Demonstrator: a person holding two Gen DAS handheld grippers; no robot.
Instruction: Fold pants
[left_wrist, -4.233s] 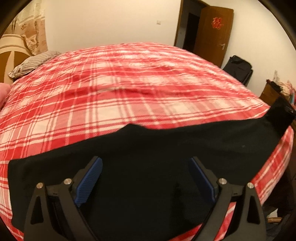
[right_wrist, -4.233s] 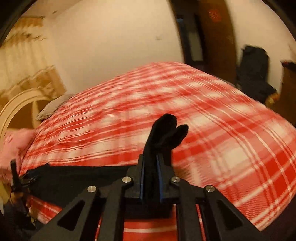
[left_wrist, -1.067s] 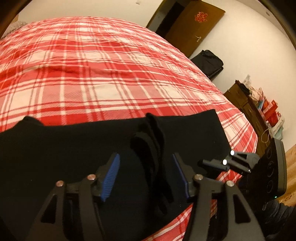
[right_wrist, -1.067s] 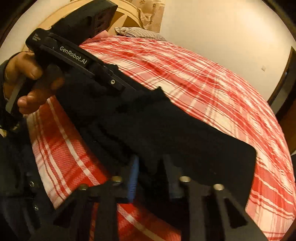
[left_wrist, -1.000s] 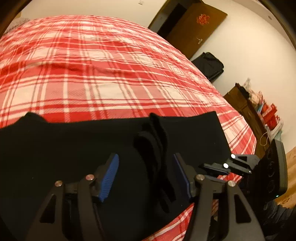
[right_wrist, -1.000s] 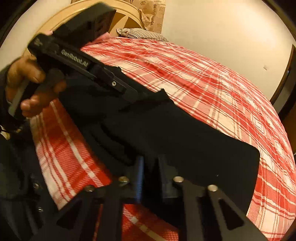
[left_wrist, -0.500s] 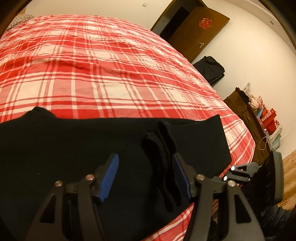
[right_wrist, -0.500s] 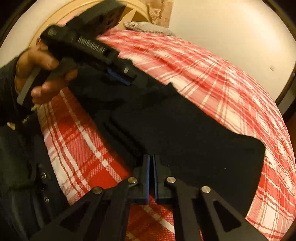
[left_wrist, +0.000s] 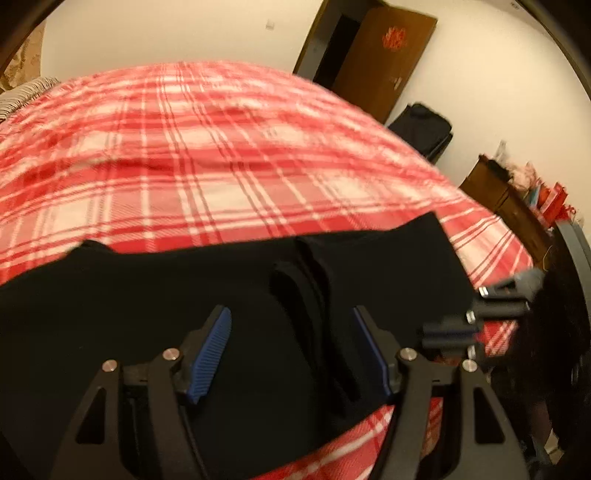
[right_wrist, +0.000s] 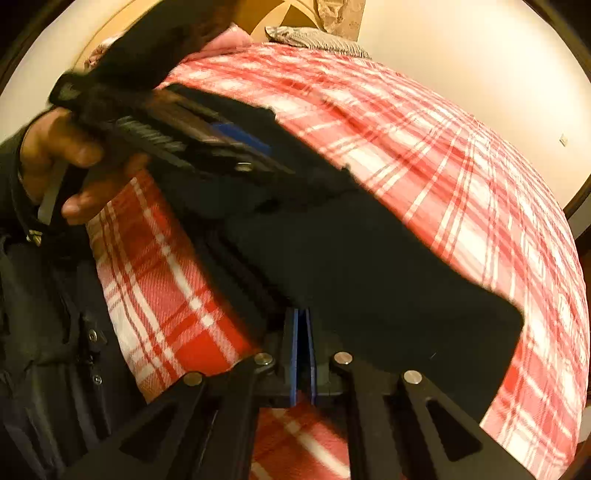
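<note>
The bed (left_wrist: 207, 155), under its red-and-white plaid cover, fills both views. The black pants (left_wrist: 147, 295) lie along its near edge as a long folded band. About four seconds ago they were one flat layer reaching to the right edge of the bed, where the right gripper held one end up off the bed; now that end is doubled back over the rest, and the band stops short of the right edge, with plaid showing beyond it. In the right wrist view the pants (right_wrist: 369, 266) run from near right to far left across the cover.

The left gripper (left_wrist: 295, 347) hovers above a raised ridge of fabric layers. Its jaws have just been opening and stand apart, wider than half a second ago; the ridge sits between the blue pads (left_wrist: 210, 350), neither of which presses on it. The right wrist view shows the hand (right_wrist: 70, 166) that holds this gripper (right_wrist: 236, 147).

The right gripper (right_wrist: 302, 350) has its jaws together at the pants' near edge, nearly closed compared with a second ago; whether any cloth is pinched between them cannot be told. In the left wrist view the same gripper (left_wrist: 476, 314) shows blurred at the right.
</note>
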